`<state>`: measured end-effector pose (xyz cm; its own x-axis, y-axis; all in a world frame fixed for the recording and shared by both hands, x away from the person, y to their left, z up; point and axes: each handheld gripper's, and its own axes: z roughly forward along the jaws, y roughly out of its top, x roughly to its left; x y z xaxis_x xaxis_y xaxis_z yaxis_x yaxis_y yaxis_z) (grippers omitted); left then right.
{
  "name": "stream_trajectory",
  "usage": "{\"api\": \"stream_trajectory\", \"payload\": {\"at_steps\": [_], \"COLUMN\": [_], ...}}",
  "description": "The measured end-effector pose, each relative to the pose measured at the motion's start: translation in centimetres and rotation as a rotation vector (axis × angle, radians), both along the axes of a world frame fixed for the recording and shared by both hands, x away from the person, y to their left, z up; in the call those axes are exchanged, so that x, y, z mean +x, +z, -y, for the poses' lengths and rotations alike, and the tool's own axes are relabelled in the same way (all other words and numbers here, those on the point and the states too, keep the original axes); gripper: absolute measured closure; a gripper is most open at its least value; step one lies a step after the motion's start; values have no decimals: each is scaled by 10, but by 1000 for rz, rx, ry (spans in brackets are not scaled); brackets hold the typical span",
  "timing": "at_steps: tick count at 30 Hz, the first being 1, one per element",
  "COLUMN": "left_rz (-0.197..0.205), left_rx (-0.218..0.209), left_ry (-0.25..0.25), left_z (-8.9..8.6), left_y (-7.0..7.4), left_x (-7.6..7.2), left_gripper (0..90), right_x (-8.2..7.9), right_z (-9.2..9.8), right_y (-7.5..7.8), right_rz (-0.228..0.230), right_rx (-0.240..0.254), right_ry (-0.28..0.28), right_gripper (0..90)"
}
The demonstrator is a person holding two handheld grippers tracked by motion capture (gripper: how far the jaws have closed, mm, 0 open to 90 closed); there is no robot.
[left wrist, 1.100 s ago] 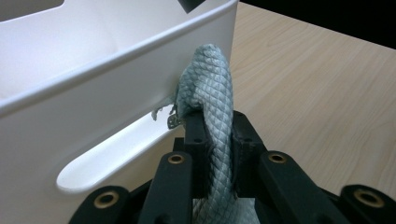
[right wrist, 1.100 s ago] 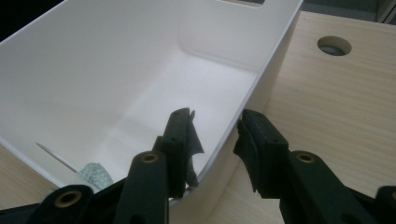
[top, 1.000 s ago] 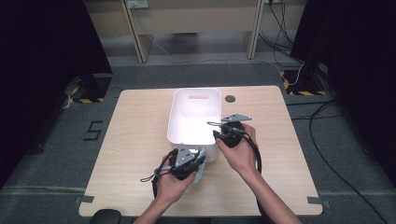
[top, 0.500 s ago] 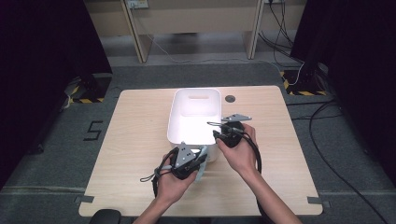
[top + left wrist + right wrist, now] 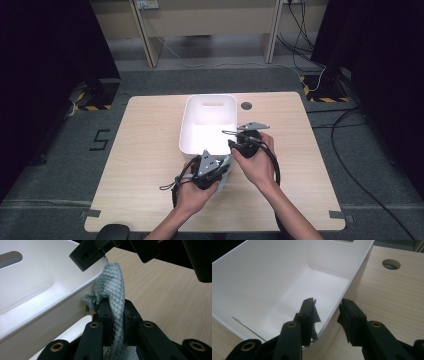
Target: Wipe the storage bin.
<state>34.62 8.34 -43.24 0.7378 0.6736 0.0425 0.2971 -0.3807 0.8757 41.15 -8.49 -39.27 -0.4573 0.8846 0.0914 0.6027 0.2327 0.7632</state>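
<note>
A white plastic bin (image 5: 207, 122) stands in the middle of the wooden table (image 5: 150, 150), and its inside is bare (image 5: 274, 277). My left gripper (image 5: 223, 165) is at the bin's near right corner, shut on a grey-green quilted cloth (image 5: 113, 290). The cloth rises between the jaws and leans on the bin's outer wall (image 5: 37, 322). My right gripper (image 5: 328, 312) is open astride the bin's right wall, one jaw inside and one outside, with a gap beside the wall. In the high view that right gripper (image 5: 227, 138) sits just above the left one.
A round cable hole (image 5: 246, 105) is in the table behind the bin's right side. The bin has a handle slot (image 5: 212, 104) in its far wall. Desk legs and cables lie on the floor beyond the table.
The left gripper has crept slightly toward the bin's near corner with the cloth. The right gripper has kept still.
</note>
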Motion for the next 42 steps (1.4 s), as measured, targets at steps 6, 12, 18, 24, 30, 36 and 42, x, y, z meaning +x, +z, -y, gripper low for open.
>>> {"api": "stream_trajectory", "payload": {"at_steps": [6, 12, 18, 24, 30, 36, 42], "left_rz": [0, 5, -4, -29, -45, -62, -84], "left_rx": [0, 9, 9, 21, 34, 41, 79], "left_ry": [-2, 0, 4, 14, 17, 14, 6], "left_z": [3, 3, 3, 3, 6, 6, 10], "left_y": [0, -3, -11, -23, -37, -47, -60], "left_x": [2, 2, 2, 3, 4, 6, 10], "left_gripper": [799, 799, 799, 798, 798, 798, 797], "right_x": [0, 0, 0, 0, 0, 0, 0], "right_z": [0, 0, 0, 0, 0, 0, 0], "right_y": [0, 0, 0, 0, 0, 0, 0], "right_rz": [0, 0, 0, 0, 0, 1, 0], "right_rx": [1, 1, 1, 2, 1, 1, 1], "right_ry": [-1, -1, 0, -1, -1, 0, 0], "right_gripper": [640, 639, 639, 639, 639, 639, 639]}}
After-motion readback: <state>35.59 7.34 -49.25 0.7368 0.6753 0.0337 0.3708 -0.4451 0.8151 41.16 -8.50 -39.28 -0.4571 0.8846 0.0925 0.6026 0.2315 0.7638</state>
